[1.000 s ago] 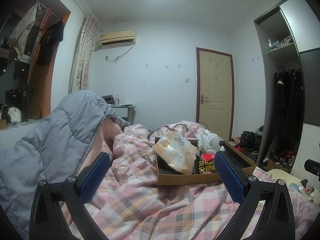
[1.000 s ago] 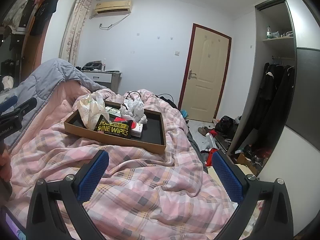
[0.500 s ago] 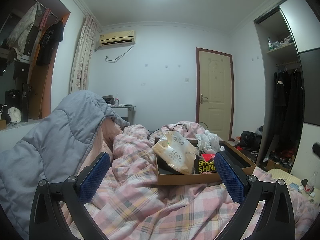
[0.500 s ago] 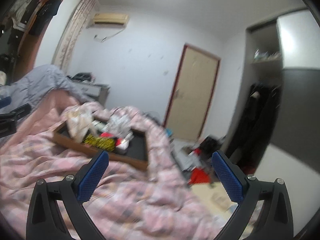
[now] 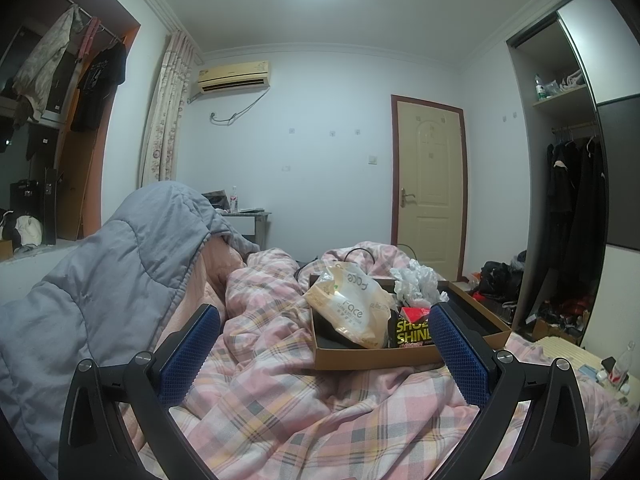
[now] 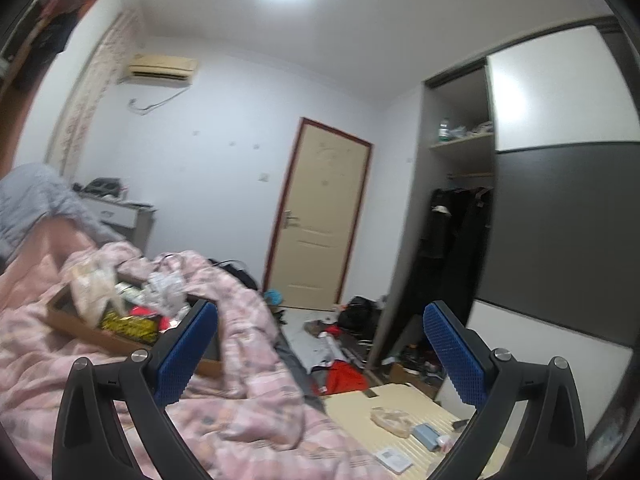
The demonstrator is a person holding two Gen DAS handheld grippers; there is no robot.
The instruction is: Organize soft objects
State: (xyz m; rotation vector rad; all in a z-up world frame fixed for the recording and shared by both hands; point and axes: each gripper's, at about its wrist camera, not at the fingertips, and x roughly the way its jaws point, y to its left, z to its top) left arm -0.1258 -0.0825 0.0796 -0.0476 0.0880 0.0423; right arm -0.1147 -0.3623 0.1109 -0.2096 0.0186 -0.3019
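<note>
A pink plaid quilt (image 5: 320, 408) lies rumpled across the bed, with a grey padded quilt (image 5: 88, 300) heaped at its left. On the plaid quilt rests a brown cardboard tray (image 5: 372, 358) holding a cream plastic bag (image 5: 352, 310), crumpled white plastic (image 5: 416, 284) and a black and yellow pack (image 5: 412, 332). My left gripper (image 5: 324, 344) hovers open above the plaid quilt, just short of the tray. My right gripper (image 6: 320, 340) is open too, over the bed's right edge, empty; the plaid quilt (image 6: 224, 392) and tray (image 6: 80, 330) lie to its left.
A cream door (image 5: 430, 184) stands at the back. An open wardrobe (image 6: 456, 232) with dark clothes fills the right wall. Bags and clutter (image 6: 340, 344) cover the floor beside the bed. A low pale surface (image 6: 404, 428) with small items sits at bottom right.
The right gripper has swung to the right and tilted up, so the tray has slid to the left of its view. The left gripper has stayed still.
</note>
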